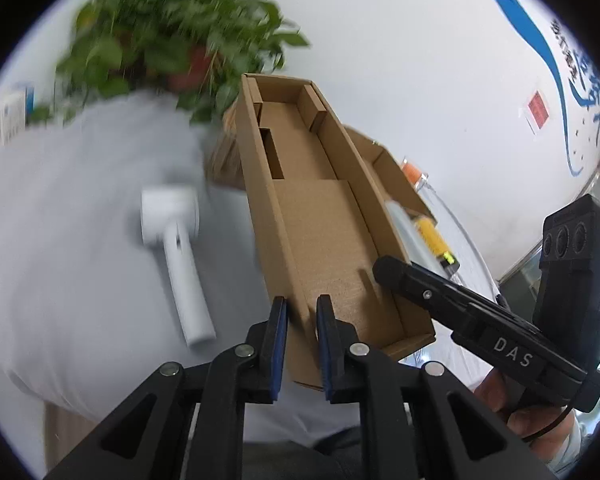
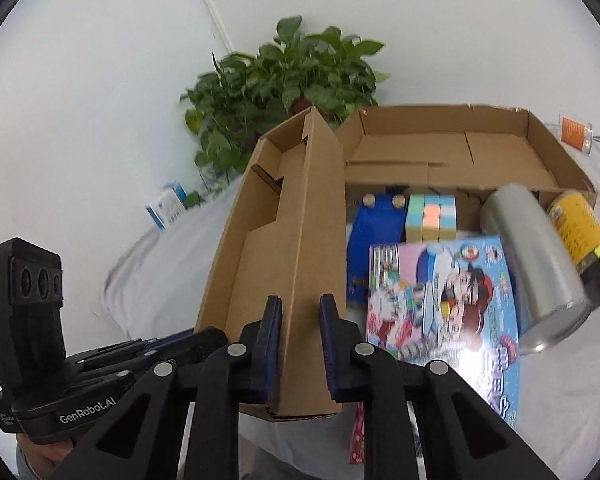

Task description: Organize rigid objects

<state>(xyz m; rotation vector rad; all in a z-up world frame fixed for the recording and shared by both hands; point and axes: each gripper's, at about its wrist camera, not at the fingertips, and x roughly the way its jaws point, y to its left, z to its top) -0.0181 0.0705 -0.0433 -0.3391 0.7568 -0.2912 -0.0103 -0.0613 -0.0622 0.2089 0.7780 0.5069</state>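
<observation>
Both grippers hold a long, narrow, open cardboard box, tilted above the white-covered table. My left gripper is shut on its near left wall. My right gripper is shut on its right wall. The box is empty inside. A white handheld device lies on the cloth to the left in the left wrist view. A wider cardboard box at the right holds a colourful cartoon box, a blue item, pastel blocks and a silver can.
A potted green plant stands at the back against the white wall. A yellow-labelled jar leans at the wide box's right edge. An orange-labelled container lies far right. A small blue-white carton sits at the left.
</observation>
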